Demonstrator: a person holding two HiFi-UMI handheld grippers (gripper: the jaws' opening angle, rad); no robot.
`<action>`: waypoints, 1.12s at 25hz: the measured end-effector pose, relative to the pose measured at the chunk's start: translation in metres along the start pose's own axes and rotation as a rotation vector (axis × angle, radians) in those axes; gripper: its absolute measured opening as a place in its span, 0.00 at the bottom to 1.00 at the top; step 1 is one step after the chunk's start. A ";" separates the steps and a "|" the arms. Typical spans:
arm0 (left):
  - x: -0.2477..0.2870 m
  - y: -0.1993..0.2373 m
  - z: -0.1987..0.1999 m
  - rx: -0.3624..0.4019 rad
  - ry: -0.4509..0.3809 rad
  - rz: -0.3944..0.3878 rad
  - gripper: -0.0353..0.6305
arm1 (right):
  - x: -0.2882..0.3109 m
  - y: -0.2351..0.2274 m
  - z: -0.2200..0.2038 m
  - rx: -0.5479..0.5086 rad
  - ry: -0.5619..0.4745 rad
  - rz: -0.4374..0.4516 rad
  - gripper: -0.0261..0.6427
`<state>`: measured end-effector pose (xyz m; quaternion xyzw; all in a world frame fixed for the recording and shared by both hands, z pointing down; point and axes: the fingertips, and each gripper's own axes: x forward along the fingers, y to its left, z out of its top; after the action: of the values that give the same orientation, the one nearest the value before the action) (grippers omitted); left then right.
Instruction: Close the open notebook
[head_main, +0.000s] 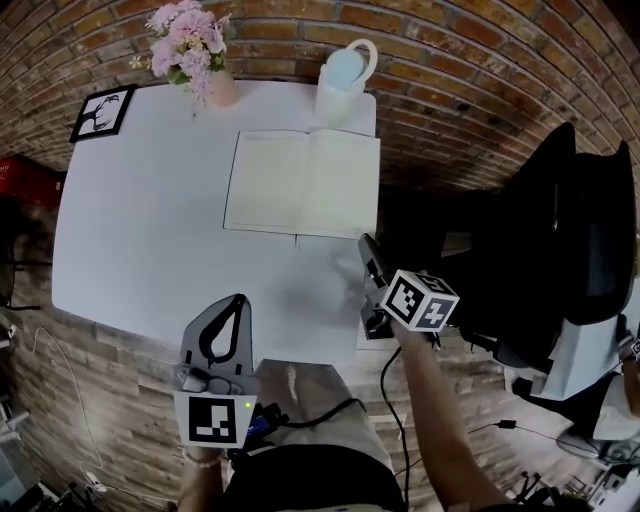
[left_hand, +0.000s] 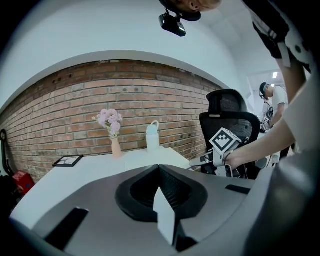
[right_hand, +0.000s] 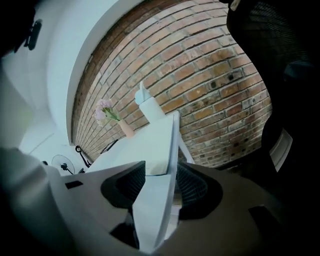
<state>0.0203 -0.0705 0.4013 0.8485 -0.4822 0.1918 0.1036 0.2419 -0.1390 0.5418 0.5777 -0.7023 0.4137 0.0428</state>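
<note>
Overhead the notebook (head_main: 303, 183) lies open; gripper views barely show it.

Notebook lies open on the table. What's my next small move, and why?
Probably ease the right gripper forward to the notebook's right-hand page edge: its jaws stand open, gripping nothing, just short of it, while the left gripper hangs shut, farther back.

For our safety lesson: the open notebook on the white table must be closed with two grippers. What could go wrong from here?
1. The notebook lies at the table's right edge; a sideways push might slide it off.
2. The jug stands just behind it; a careless sweep of the right gripper could tip it.
</note>
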 end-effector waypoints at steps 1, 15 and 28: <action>0.000 0.000 -0.001 -0.001 0.003 0.001 0.08 | 0.002 -0.002 -0.001 0.019 0.002 0.005 0.33; 0.002 0.008 -0.004 0.007 0.009 0.004 0.08 | 0.008 -0.003 0.001 0.165 -0.009 0.050 0.20; -0.008 0.016 0.008 0.014 -0.032 0.011 0.08 | -0.004 0.015 0.020 0.146 -0.090 0.062 0.13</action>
<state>0.0046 -0.0760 0.3904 0.8495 -0.4871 0.1821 0.0887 0.2389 -0.1484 0.5184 0.5752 -0.6892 0.4385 -0.0438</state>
